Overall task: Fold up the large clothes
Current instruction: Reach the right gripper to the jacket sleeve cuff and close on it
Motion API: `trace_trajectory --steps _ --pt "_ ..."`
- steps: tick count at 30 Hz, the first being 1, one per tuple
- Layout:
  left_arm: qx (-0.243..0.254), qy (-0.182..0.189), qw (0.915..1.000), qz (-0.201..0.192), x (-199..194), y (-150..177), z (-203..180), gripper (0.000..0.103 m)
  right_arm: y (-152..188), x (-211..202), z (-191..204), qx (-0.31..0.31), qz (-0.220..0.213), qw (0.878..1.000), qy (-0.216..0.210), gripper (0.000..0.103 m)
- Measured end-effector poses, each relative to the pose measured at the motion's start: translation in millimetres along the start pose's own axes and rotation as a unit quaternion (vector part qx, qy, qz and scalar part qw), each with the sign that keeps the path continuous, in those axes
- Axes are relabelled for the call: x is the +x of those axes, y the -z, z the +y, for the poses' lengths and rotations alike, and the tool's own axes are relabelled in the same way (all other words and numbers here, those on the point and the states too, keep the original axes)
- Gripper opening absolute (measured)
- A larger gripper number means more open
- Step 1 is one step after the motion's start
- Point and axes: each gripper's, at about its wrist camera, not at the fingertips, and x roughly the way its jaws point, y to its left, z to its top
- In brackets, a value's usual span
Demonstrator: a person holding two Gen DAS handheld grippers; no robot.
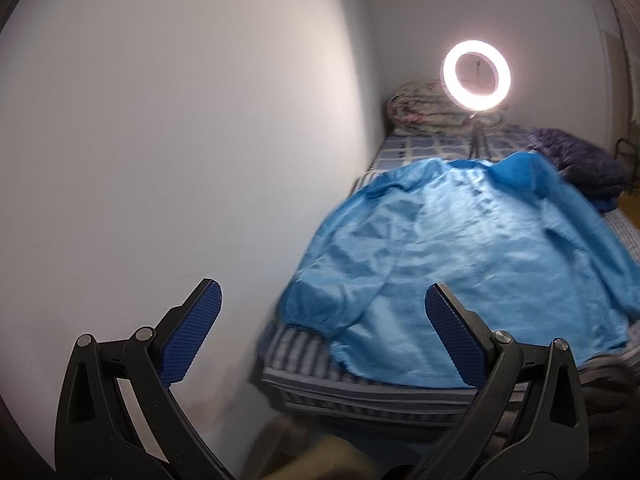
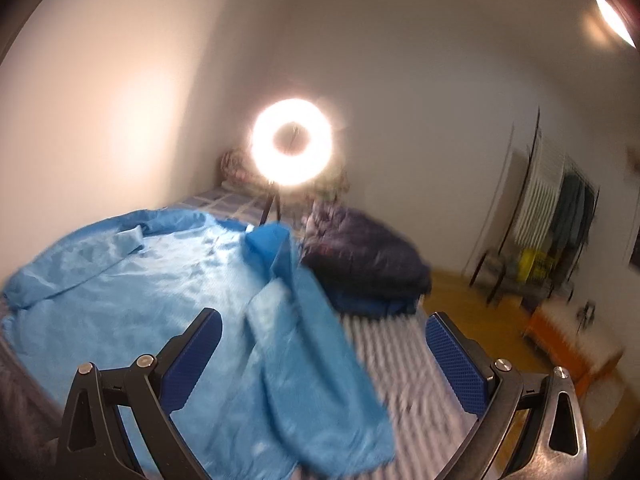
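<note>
A large light-blue jacket point(image 1: 472, 248) lies spread flat on a bed with a striped sheet point(image 1: 304, 344). Its left sleeve cuff point(image 1: 316, 308) lies near the bed's front edge. My left gripper point(image 1: 322, 312) is open and empty, held above the bed's front left corner, near that cuff. In the right wrist view the jacket point(image 2: 132, 288) fills the left side and its right sleeve point(image 2: 312, 380) runs toward me. My right gripper point(image 2: 322, 344) is open and empty, above the sleeve and the striped sheet point(image 2: 404, 364).
A lit ring light point(image 1: 475, 75) on a stand sits at the bed's far end, also in the right wrist view point(image 2: 293, 142). A folded quilt point(image 1: 424, 112) and a dark purple jacket point(image 2: 368, 260) lie beyond. The white wall point(image 1: 180, 140) runs along the left. A clothes rack point(image 2: 560, 220) stands right.
</note>
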Motion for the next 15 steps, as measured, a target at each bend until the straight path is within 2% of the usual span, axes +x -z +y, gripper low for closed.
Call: trace_trajectory --steps 4,8,10,15 --pt "-0.003 -0.007 1.0 -0.003 14 19 10 0.103 -23 30 18 -0.056 -0.03 0.998 -0.017 0.103" --pt "-0.015 -0.012 0.9997 0.012 24 33 18 0.103 -51 58 40 -0.076 -0.043 0.993 -0.076 0.103" --pt "-0.019 -0.011 0.9994 0.025 30 38 20 0.098 -63 73 54 -0.07 -0.041 0.991 -0.11 0.103" --pt "-0.048 0.015 0.9962 0.07 50 52 28 0.074 -85 98 91 -0.051 -0.017 0.98 -0.19 0.101"
